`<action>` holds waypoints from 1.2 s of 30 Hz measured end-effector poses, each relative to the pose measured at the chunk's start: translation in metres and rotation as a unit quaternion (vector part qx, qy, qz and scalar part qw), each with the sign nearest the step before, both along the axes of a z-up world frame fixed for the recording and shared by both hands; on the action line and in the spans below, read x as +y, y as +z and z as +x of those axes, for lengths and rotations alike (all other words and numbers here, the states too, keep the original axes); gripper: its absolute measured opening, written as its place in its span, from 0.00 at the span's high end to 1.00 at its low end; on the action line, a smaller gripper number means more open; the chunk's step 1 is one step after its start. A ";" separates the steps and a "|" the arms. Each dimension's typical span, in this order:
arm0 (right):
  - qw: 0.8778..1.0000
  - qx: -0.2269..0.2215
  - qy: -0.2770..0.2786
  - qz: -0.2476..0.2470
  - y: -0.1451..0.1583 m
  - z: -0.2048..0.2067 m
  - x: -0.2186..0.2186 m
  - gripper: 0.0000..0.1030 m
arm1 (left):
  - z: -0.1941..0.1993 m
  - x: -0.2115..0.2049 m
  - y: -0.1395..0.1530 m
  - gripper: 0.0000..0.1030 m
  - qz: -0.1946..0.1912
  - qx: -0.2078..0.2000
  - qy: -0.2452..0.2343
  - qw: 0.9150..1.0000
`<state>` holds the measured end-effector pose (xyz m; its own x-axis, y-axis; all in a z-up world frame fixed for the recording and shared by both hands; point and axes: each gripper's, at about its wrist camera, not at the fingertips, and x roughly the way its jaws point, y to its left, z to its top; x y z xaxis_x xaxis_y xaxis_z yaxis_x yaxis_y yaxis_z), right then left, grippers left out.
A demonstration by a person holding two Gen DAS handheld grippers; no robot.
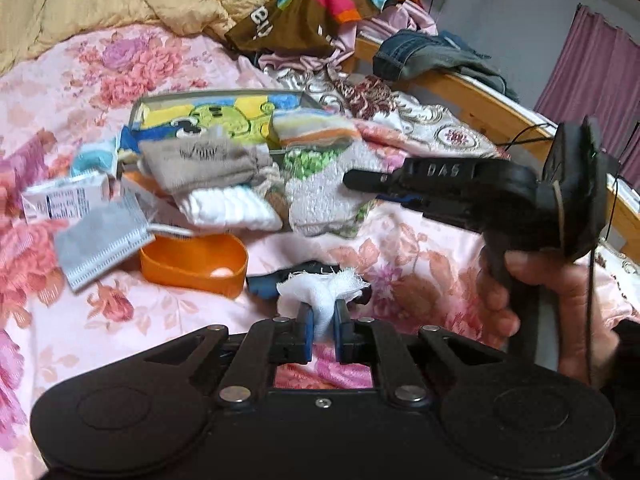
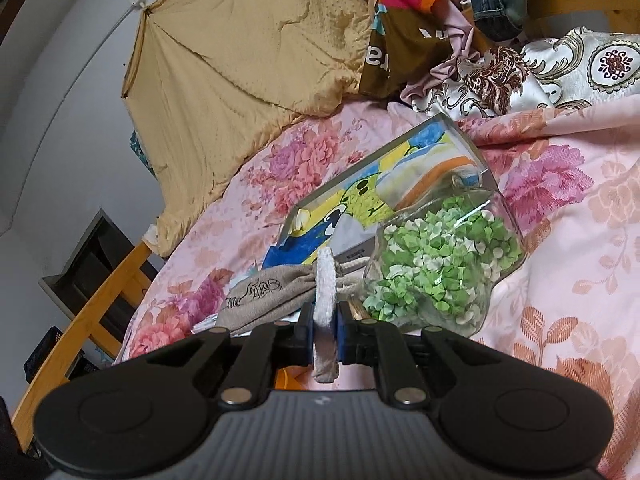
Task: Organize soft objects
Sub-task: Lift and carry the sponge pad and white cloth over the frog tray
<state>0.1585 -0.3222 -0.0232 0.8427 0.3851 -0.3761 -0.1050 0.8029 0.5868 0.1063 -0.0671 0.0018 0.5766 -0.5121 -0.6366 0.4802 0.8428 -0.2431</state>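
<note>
My left gripper (image 1: 322, 322) is shut on a wad of white gauze (image 1: 320, 286), held just above the pink floral bedspread (image 1: 120, 328). My right gripper (image 2: 325, 326) is shut on the edge of a white towel (image 2: 325, 280), seen edge-on; in the left wrist view the right gripper (image 1: 352, 178) holds that white and green towel (image 1: 324, 196) over the pile. A clear box (image 1: 224, 120) holds a cartoon cloth and folded pieces. A beige drawstring pouch (image 1: 200, 160) lies on a folded white cloth (image 1: 228, 208).
An orange tub (image 1: 192, 260), a grey face mask (image 1: 100, 244) and a small carton (image 1: 64, 200) lie left of the pile. A glass jar of green paper hearts (image 2: 436, 264) lies beside the box. Clothes (image 1: 320, 8) and a wooden bed rail (image 1: 480, 108) are behind.
</note>
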 end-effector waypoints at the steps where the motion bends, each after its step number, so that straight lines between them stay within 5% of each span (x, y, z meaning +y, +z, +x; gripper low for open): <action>1: 1.000 -0.001 -0.001 0.001 0.000 0.000 -0.001 0.89 | 0.000 0.000 0.004 0.90 -0.001 -0.003 0.000 1.000; 17: 0.997 -0.070 -0.025 -0.011 0.016 -0.007 -0.004 0.88 | 0.025 0.008 0.051 0.90 -0.042 -0.069 0.013 0.997; 27: 0.991 -0.130 -0.025 -0.003 0.036 0.053 -0.010 0.88 | 0.106 -0.003 0.068 0.90 -0.043 -0.130 0.042 0.990; 36: 0.994 -0.107 -0.011 -0.003 0.026 0.123 -0.008 0.88 | 0.208 -0.033 0.046 0.90 -0.038 -0.110 0.081 0.990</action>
